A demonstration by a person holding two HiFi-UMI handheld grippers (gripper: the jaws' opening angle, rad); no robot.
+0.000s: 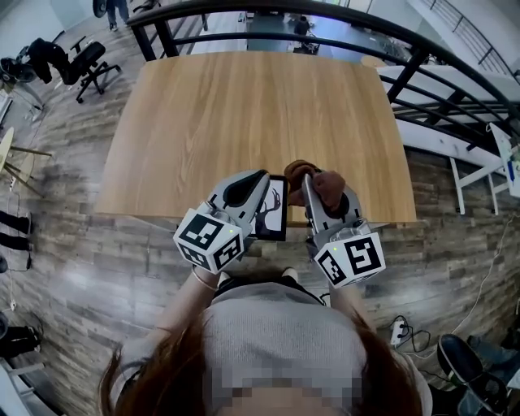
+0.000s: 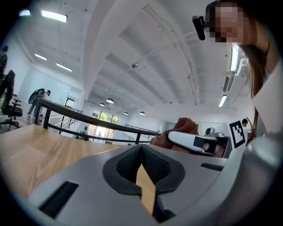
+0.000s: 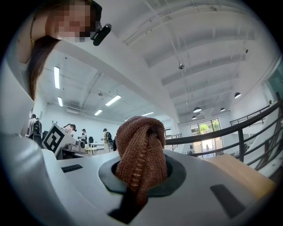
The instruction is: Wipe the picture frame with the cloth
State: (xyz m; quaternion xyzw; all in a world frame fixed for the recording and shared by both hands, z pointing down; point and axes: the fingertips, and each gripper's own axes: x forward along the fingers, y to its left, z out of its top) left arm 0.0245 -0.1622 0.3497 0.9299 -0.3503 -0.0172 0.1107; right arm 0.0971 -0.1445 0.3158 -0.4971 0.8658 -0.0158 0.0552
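In the head view both grippers are held up side by side above the wooden table's (image 1: 244, 122) near edge. My left gripper (image 1: 262, 193) is shut on a small black picture frame (image 1: 277, 213), which stands upright between the two grippers. In the left gripper view only a thin tan edge of the picture frame (image 2: 147, 192) shows, pinched between the dark pads (image 2: 154, 170). My right gripper (image 1: 312, 192) is shut on a bunched brown knitted cloth (image 1: 327, 187), just right of the frame. That cloth (image 3: 140, 152) bulges out of the right gripper (image 3: 140, 178).
A black railing (image 1: 341, 18) curves round the table's far side. An office chair (image 1: 85, 65) stands at the far left and a white desk (image 1: 455, 150) at the right. A power strip (image 1: 398, 331) and cables lie on the wood-pattern floor at the lower right.
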